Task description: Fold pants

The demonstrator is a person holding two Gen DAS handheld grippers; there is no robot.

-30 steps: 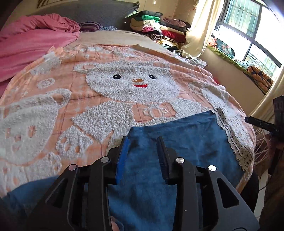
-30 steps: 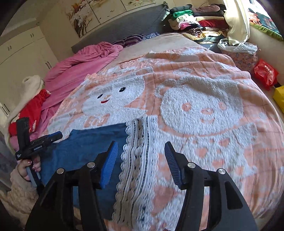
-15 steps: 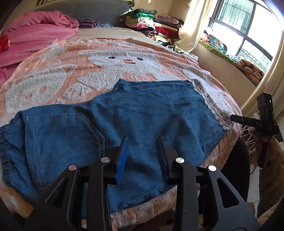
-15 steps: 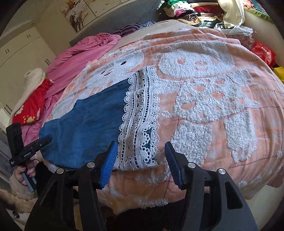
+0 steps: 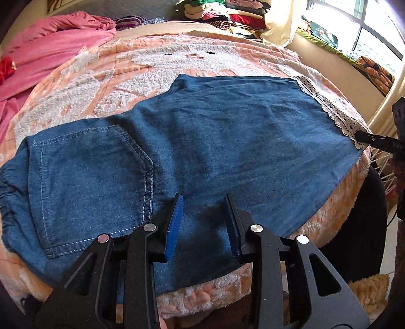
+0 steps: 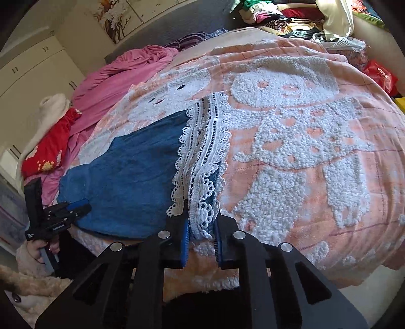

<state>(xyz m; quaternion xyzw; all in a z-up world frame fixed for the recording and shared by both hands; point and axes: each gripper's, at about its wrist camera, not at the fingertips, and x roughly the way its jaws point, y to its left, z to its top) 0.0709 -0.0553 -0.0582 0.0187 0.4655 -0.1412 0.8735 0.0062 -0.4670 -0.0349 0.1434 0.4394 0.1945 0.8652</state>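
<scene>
Right claw (image 6: 201,238) has just been closing and is now pinching the near corner of the white lace hem trim (image 6: 202,162), with lace and a bit of denim bunched between its blue pads. Left claw (image 5: 203,222) is standing partly open over the near edge of the blue denim pants (image 5: 197,141); fabric is lying under the gap, but whether the pads are touching it is hard to tell from this angle, probably not gripping.

The pants are lying flat across the near side of the peach bear-pattern bed blanket (image 6: 316,126), back pocket (image 5: 88,182) up, waistband to the left, lace hem to the right.

Progress: looks like early stage. The garment is spread out, one corner is being secured, and no crosswise fold is showing yet. Hem-to-waist folding is likely left to do.

Further back a pink quilt (image 5: 50,45) is sitting bunched, and stacked clothes (image 5: 227,15) are piled by the window.
</scene>
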